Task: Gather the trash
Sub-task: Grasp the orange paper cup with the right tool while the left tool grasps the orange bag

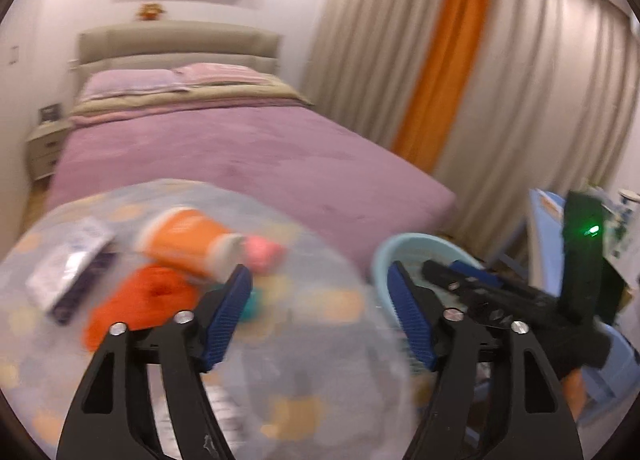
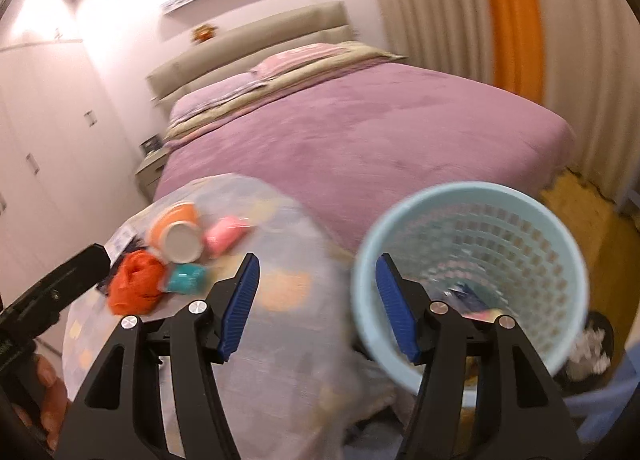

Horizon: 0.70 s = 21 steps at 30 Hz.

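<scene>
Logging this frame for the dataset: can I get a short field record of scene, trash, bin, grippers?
setting: bedroom, purple bed behind
surface: round table with patterned cover
trash on table: orange cup on its side, orange wad, pink piece, teal piece
bin: light blue basket, some items inside
left gripper: open, empty
right gripper: open, empty

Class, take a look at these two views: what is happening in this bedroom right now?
A person is clearing rubbish with two tools. The left hand-held gripper and right hand-held gripper are both open and hold nothing. On the round table with a patterned cloth lie an orange paper cup on its side, a crumpled orange wrapper, a pink lump and a teal lump. The pale blue perforated plastic bin beside it already holds some scraps.
</scene>
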{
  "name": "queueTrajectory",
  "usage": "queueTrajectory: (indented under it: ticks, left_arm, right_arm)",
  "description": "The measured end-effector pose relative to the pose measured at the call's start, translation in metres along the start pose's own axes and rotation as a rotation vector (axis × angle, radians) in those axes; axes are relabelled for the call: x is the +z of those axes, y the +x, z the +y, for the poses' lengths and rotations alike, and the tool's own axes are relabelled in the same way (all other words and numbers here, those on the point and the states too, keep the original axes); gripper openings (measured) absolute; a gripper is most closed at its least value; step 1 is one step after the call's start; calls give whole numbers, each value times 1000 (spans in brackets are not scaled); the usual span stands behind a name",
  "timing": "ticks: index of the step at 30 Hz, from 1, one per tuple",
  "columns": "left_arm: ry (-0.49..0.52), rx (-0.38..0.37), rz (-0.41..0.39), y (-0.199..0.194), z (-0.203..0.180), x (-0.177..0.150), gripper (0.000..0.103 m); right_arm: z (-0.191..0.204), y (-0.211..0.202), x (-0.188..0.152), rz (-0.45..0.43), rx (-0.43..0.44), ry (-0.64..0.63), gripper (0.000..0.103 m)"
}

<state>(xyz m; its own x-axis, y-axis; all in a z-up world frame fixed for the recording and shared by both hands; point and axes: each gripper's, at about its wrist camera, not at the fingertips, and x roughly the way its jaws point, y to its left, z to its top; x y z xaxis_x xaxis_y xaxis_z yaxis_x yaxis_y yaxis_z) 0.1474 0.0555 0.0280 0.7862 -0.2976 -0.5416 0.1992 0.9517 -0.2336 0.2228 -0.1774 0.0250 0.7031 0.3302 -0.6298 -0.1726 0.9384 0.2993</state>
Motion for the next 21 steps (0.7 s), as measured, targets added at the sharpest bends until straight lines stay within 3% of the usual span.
queueTrajectory:
  ticks: [6,8,10,14,21]
  left_arm:
    - [-23,207,7,-5,67,-8,81]
    - [-22,229,11,-2,82,-8,84]
    - [-42,237,29,4,98,-11,85]
    - [-105,174,95,25,123,-18,85]
    - [-122,152,133,45,137,-30,85]
  right_arm:
    - [48,38,12,37,86,-61,63]
    - [63,54,15,57,116,-76,64]
    - [79,69,21,71,125,-105,64]
    - [107,93,28,95,152,-152,64]
    - [127,130,31,132,149,-196,70]
